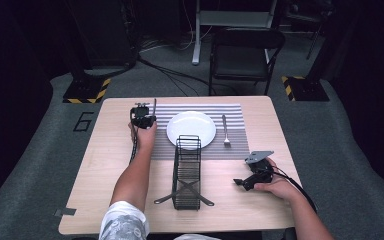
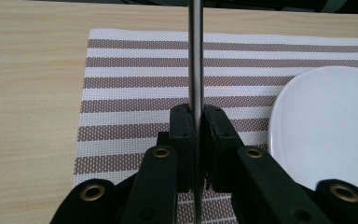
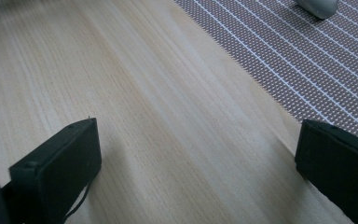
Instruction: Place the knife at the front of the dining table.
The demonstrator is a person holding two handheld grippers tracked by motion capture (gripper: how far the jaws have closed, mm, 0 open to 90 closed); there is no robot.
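My left gripper (image 1: 149,118) (image 2: 196,116) is shut on a thin metal utensil (image 1: 154,106) (image 2: 195,56), seen edge-on, which points away over the left part of the striped placemat (image 1: 232,111) (image 2: 135,84). A white plate (image 1: 191,129) (image 2: 326,121) lies on the mat just right of that gripper. A fork (image 1: 225,131) lies on the mat right of the plate. My right gripper (image 1: 240,182) (image 3: 198,140) stands open and low over bare wood near the mat's corner (image 3: 298,56), with nothing between its jaws.
A black wire caddy (image 1: 187,170) stands in the middle of the table (image 1: 105,165), with two utensils (image 1: 185,192) crossed in its near end. A dark chair (image 1: 245,55) stands beyond the far table edge.
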